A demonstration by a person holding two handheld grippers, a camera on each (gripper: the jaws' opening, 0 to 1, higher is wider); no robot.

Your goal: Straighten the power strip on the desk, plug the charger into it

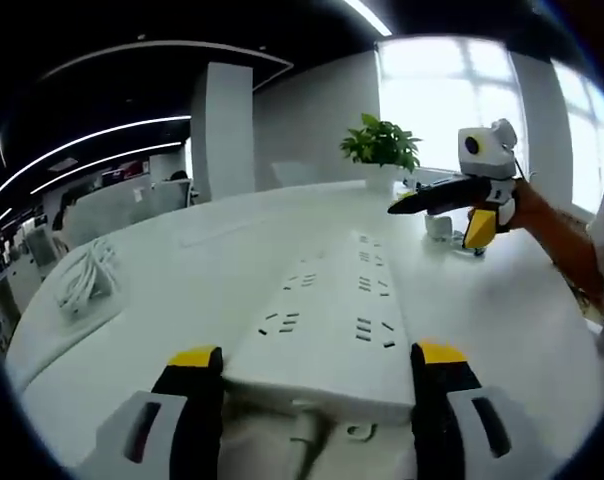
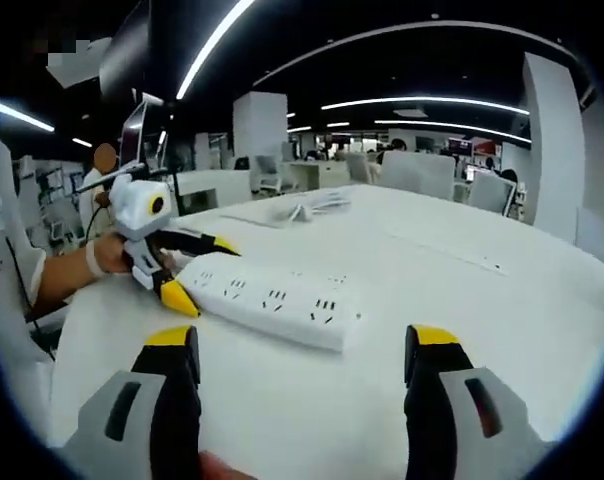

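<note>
I've got the power strip (image 1: 327, 325) dead ahead of my left gripper (image 1: 317, 372), its near end sitting right between the two yellow-tipped jaws, which stand wide on either side of the casing. I can't tell from the left gripper view whether they are touching it. The strip's long axis runs straight away from me here, out across the white bench (image 1: 182, 270) toward the potted plant (image 1: 380, 145) at the far side, with its cord trailing back under my jaws.

Over in the right gripper view the same strip (image 2: 272, 295) lies crosswise, well ahead of my right gripper (image 2: 297, 352), whose jaws are also spread wide and carrying nothing. So the left gripper is clearly the nearer one, and it sits at the cord end, where I judge a turn of the strip would start.

The charger (a small white thing, I think) (image 1: 440, 226) looks to be standing on the far right of the bench, just beside where my right gripper shows in the left gripper view; too small to be sure. A coiled white cable (image 1: 85, 275) lies off to the left, well apart from the strip.
</note>
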